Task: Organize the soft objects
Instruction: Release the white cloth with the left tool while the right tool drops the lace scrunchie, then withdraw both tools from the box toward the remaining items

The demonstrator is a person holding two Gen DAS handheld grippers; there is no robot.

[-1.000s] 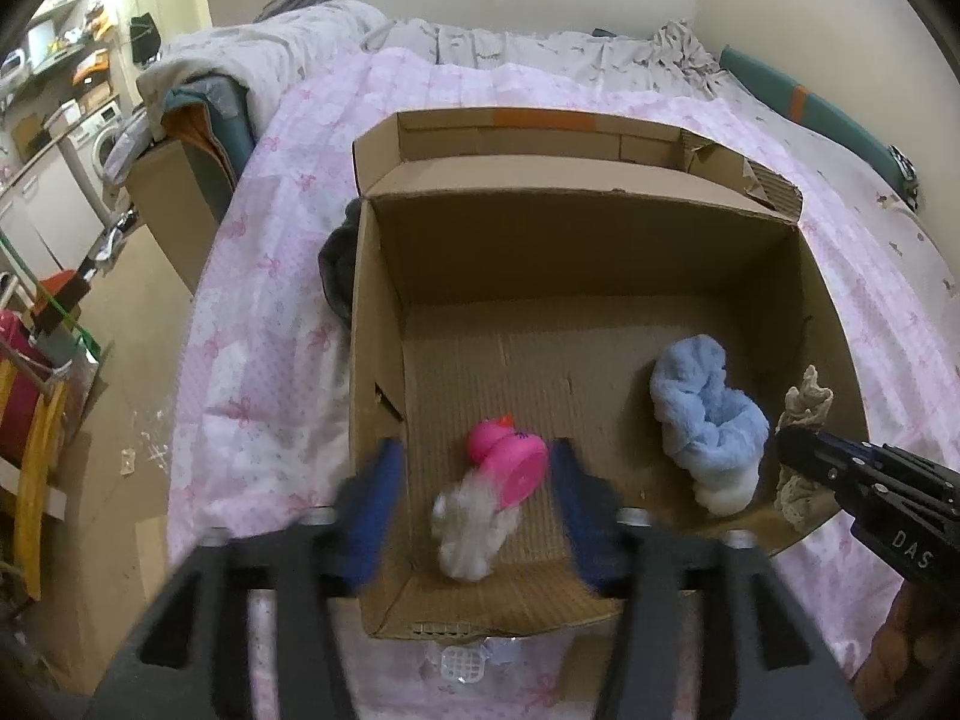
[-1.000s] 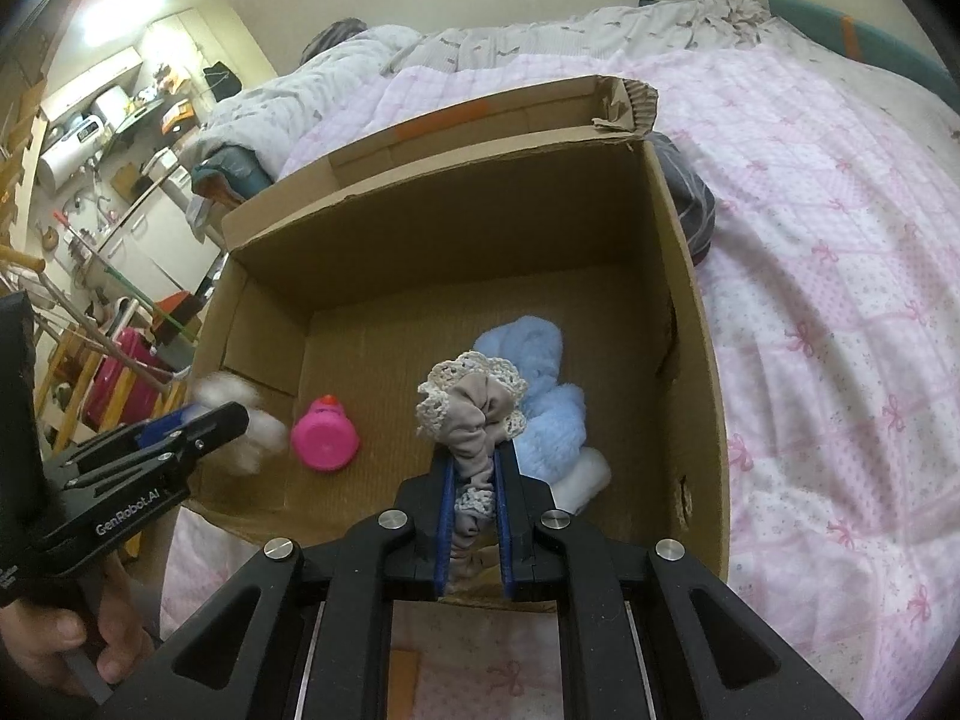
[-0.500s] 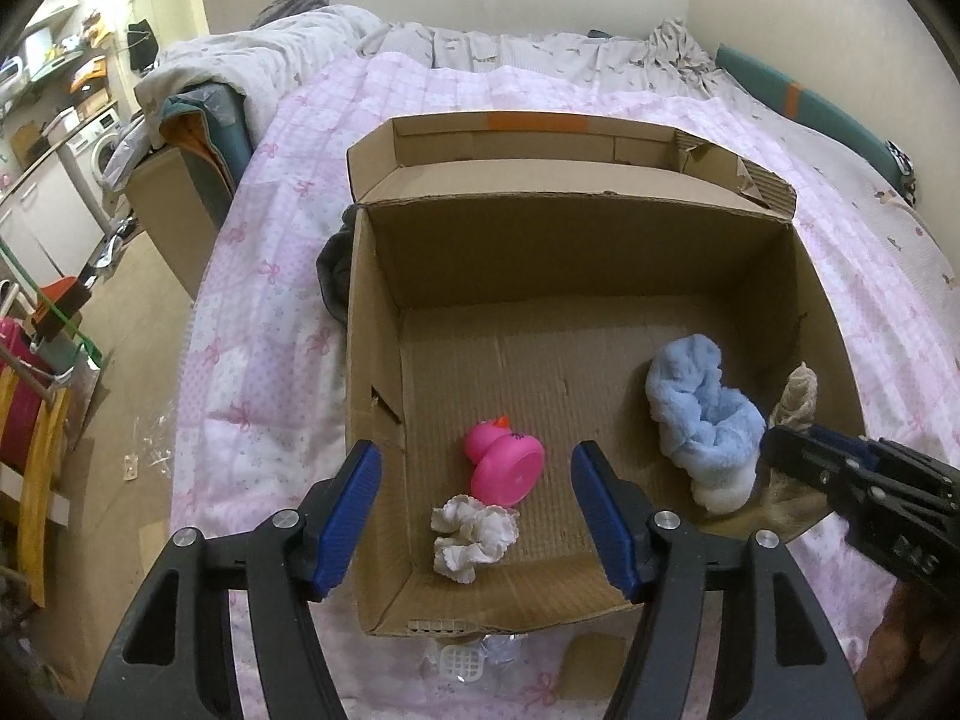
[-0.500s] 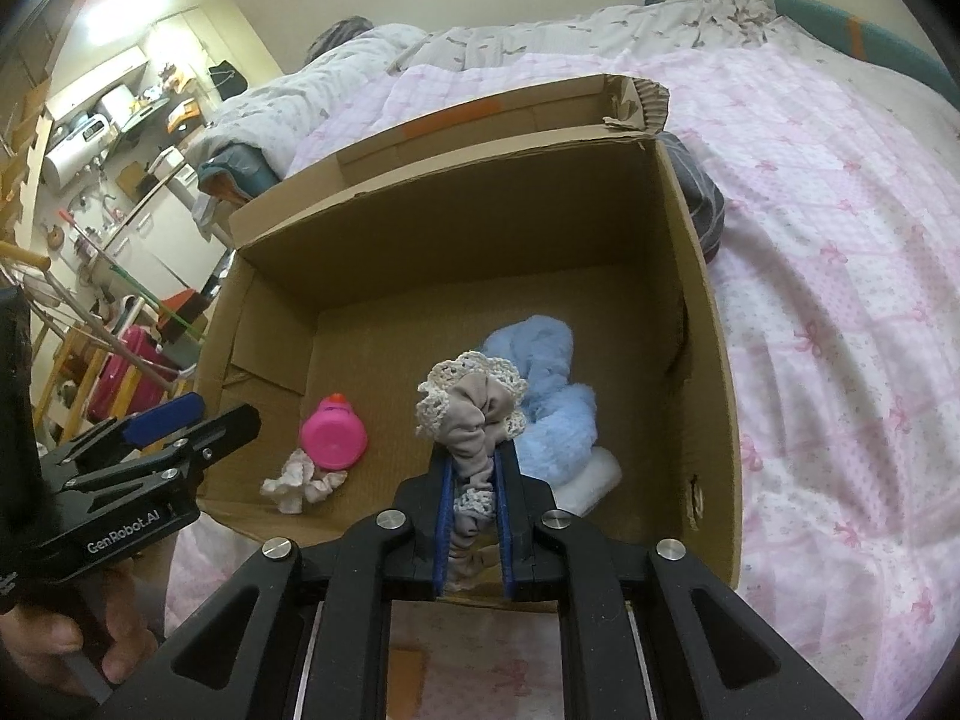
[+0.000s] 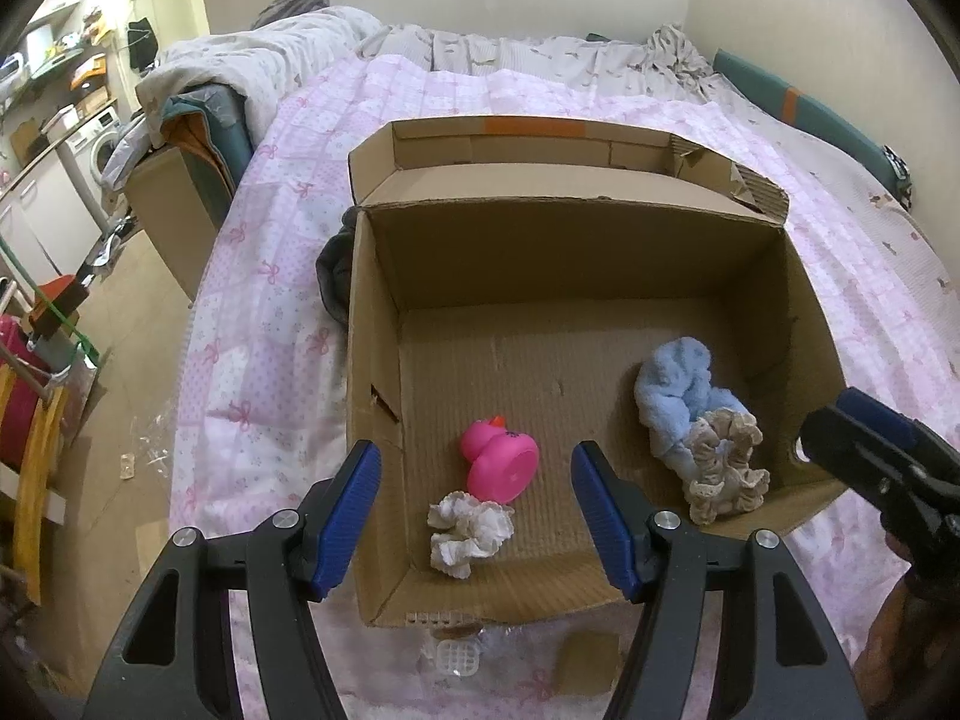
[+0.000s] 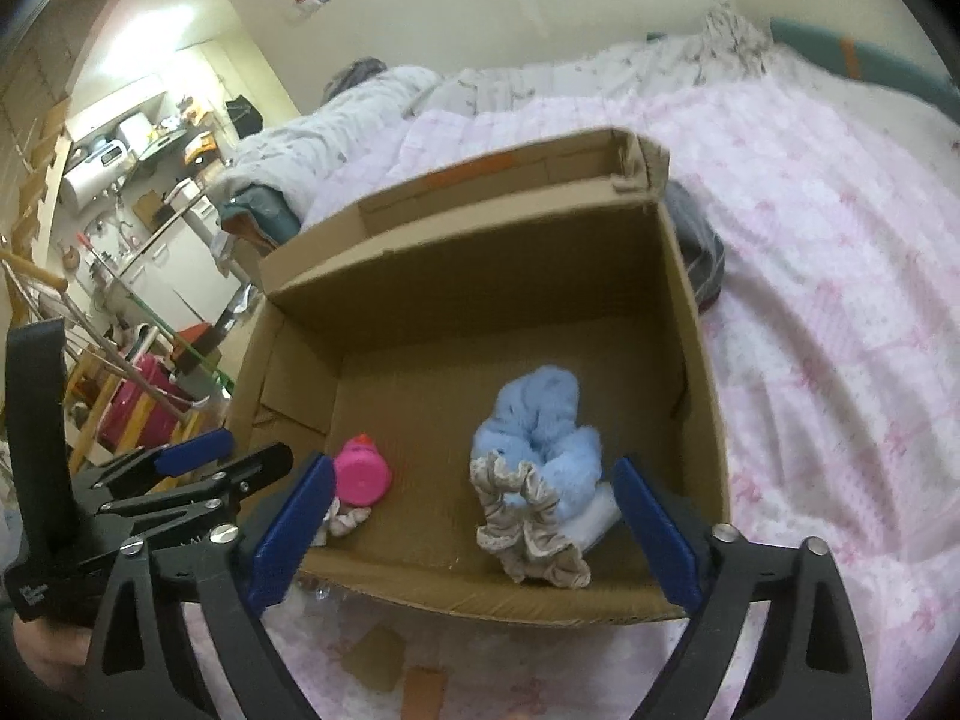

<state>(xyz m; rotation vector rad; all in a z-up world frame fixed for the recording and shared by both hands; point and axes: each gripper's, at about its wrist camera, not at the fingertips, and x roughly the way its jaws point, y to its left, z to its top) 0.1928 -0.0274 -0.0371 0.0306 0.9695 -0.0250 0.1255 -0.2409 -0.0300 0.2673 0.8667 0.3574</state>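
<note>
Beige scrunchie (image 5: 724, 466) now dropped into cardboard box (image 5: 804, 300) beside blue one (image 5: 678, 396).

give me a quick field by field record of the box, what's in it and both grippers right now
container: open brown cardboard box on the pink patterned bedspread
left side of box: pink rubber duck, with a white ruffled scrunchie just in front of it
right side of box: fluffy light blue cloth, with a beige lace-edged scrunchie lying against it
left gripper: open, empty, at the box's near edge
right gripper: open, empty, at the box's near edge
outside box: dark grey garment by the far left corner
</note>
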